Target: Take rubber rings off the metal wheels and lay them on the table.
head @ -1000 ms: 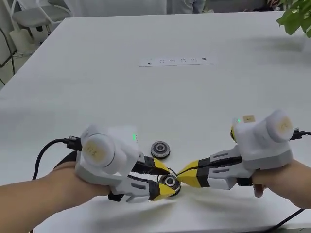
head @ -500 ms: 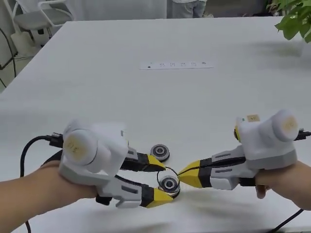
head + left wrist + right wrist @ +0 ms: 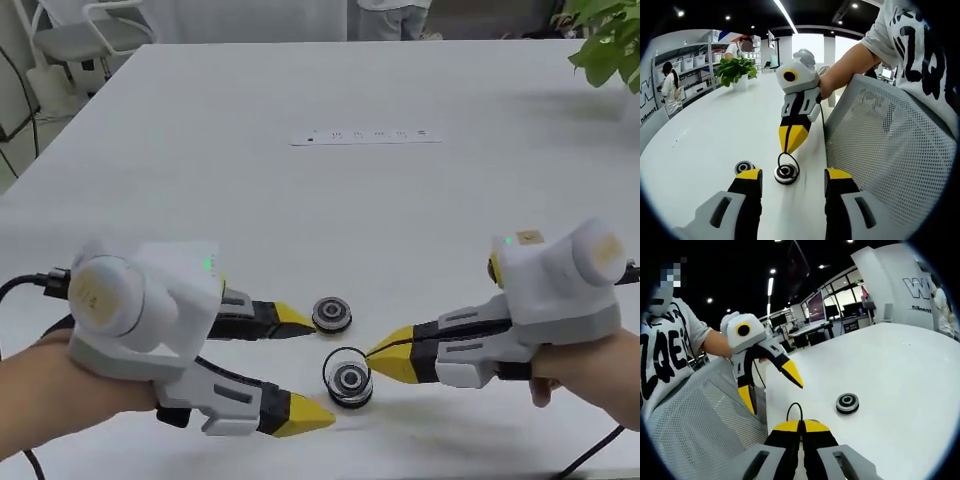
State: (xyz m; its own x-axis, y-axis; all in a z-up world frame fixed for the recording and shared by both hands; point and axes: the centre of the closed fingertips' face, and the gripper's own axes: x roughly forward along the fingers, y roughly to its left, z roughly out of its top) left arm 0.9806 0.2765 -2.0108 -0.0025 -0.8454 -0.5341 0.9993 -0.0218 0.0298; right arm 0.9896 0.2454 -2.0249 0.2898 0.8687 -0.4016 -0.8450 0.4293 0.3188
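Near the table's front edge a metal wheel (image 3: 349, 381) lies flat, and a thin black rubber ring (image 3: 334, 354) loops up off it. My right gripper (image 3: 374, 353) is shut on that ring (image 3: 794, 410), its tips just right of the wheel. My left gripper (image 3: 305, 370) is open, its jaws spread either side of the wheel (image 3: 786, 173) without touching it. In the left gripper view the right gripper (image 3: 790, 146) points down at the ring (image 3: 789, 160). A second wheel (image 3: 331, 314) with its black ring on lies just behind, also seen as a wheel (image 3: 847, 403) and a wheel (image 3: 744, 166).
A white strip with small marks (image 3: 365, 136) lies mid-table. A green plant (image 3: 605, 35) stands at the far right corner, a chair (image 3: 70, 40) beyond the far left. A mesh chair back (image 3: 880, 150) is close behind the table's near edge.
My left gripper has opened, let go of the wheel and drawn back to the left. The wheel now lies on the table, with the ring pulled up by the right gripper.
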